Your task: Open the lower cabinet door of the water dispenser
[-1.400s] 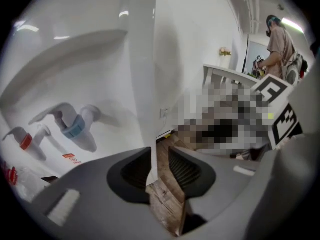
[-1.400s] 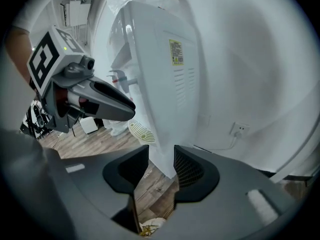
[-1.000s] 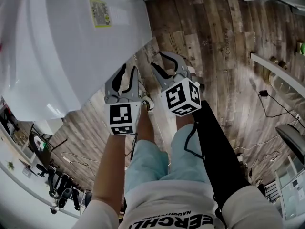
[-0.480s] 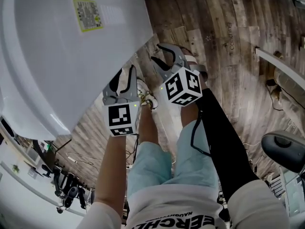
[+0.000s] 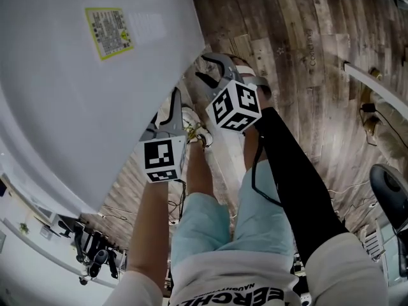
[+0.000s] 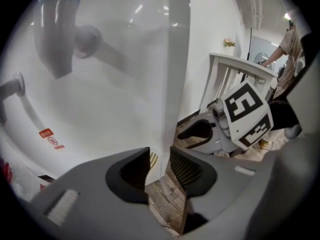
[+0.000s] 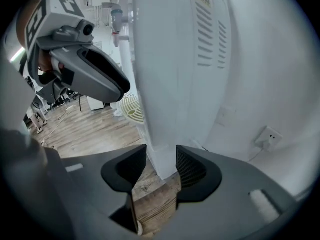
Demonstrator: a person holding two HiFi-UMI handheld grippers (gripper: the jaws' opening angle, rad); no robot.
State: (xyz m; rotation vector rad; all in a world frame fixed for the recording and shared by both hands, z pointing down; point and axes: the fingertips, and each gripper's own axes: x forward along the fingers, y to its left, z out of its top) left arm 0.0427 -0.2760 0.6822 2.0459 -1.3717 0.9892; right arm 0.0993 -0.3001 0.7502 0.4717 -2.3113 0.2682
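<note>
The white water dispenser (image 5: 83, 94) fills the upper left of the head view, with a yellow label (image 5: 105, 30) on its side. Its front, with taps (image 6: 55, 29) and a red sticker (image 6: 46, 133), shows in the left gripper view; I cannot make out the lower door's outline. My left gripper (image 5: 167, 110) hangs beside the dispenser's lower edge, open and empty (image 6: 160, 166). My right gripper (image 5: 213, 69) points down at the dispenser's corner (image 7: 160, 134). Its jaws have just been opening and stand open with nothing between them (image 7: 161, 166).
Wooden floor (image 5: 306, 56) lies below. A white fan (image 7: 132, 106) and a wall socket (image 7: 267, 134) sit behind the dispenser. A white railing (image 6: 235, 69) and a person (image 6: 290, 39) stand to the right. Cables (image 5: 363, 132) and a chair base (image 5: 392, 190) are at the right.
Both grippers have sunk and come closer to the dispenser. The right one has moved up-left in the head view toward the dispenser's corner and rolled a little. The dispenser looms larger.
</note>
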